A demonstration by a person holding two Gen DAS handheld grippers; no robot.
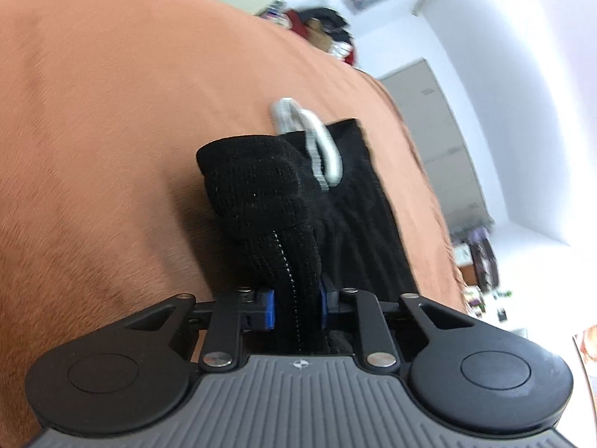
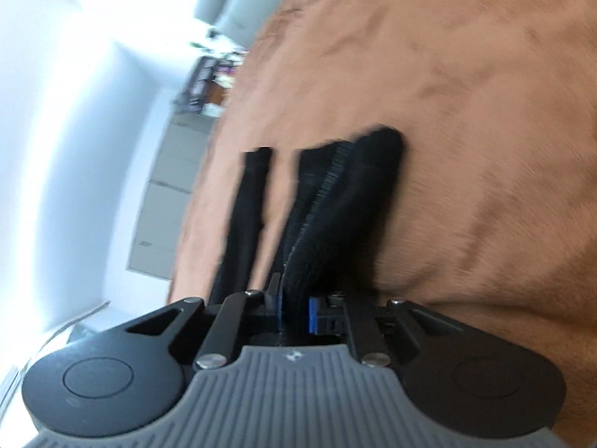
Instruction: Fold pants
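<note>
The black knitted pants (image 1: 261,201) hang bunched over an orange-brown cloth surface (image 1: 93,112). A grey drawstring loop (image 1: 317,142) sticks out of the fabric. My left gripper (image 1: 297,308) is shut on a fold of the pants, and the cloth runs out between its blue pads (image 1: 269,308). In the right wrist view the same pants (image 2: 343,201) hang in two dark strips. My right gripper (image 2: 294,315) is shut on the wider strip, with its blue pads (image 2: 317,315) pressed on the fabric. Both views are tilted and blurred.
The orange-brown surface (image 2: 466,112) fills most of both views. White walls and grey cabinets (image 1: 440,142) stand beyond its edge. A pile of dark and red clothes (image 1: 328,33) lies at the far end. A cluttered shelf (image 2: 212,78) stands by the wall.
</note>
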